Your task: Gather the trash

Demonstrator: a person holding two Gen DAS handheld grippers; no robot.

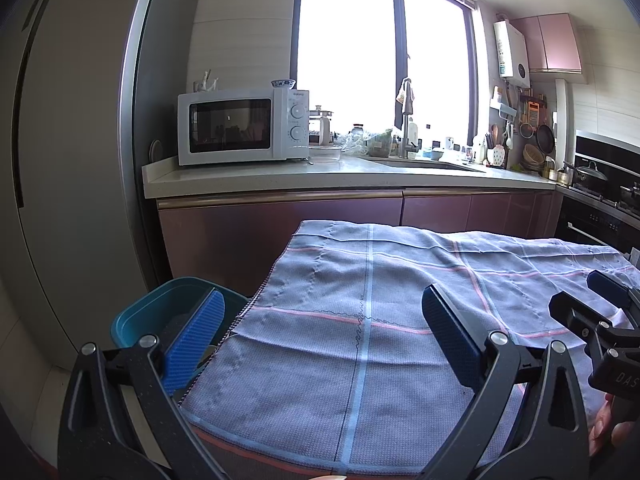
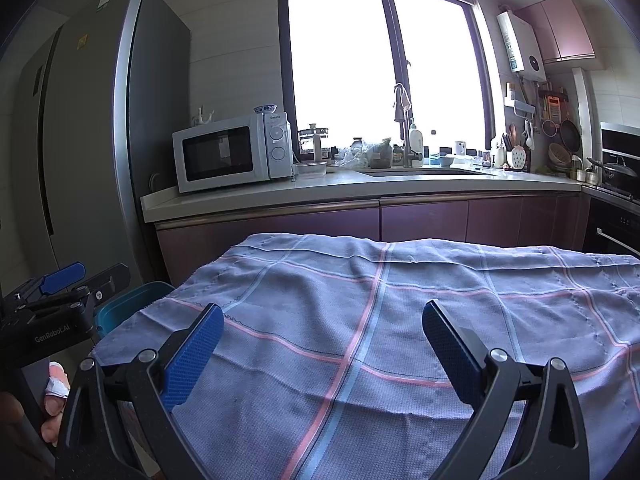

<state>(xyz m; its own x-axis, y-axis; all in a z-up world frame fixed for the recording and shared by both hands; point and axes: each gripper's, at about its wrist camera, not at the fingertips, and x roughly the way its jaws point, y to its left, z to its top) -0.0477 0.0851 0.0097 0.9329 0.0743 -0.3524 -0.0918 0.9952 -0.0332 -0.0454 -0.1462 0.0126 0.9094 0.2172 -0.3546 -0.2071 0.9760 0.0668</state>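
Observation:
A teal bin [image 1: 160,312] stands at the left edge of a table covered by a blue-grey checked cloth [image 1: 360,360]; the bin also shows in the right wrist view [image 2: 128,304]. My left gripper [image 1: 324,312] is open and empty, its left finger over the bin's rim and its right finger over the cloth. My right gripper [image 2: 324,328] is open and empty above the cloth [image 2: 380,320]. The right gripper shows at the right edge of the left wrist view [image 1: 600,312], and the left gripper at the left of the right wrist view [image 2: 64,284]. No trash shows on the cloth.
A tall grey fridge [image 1: 72,160] stands left. Behind the table runs a counter [image 1: 320,176] with a white microwave [image 1: 240,124], a sink and tap [image 1: 408,128], jars and utensils. A stove with pans [image 1: 600,184] is at the right.

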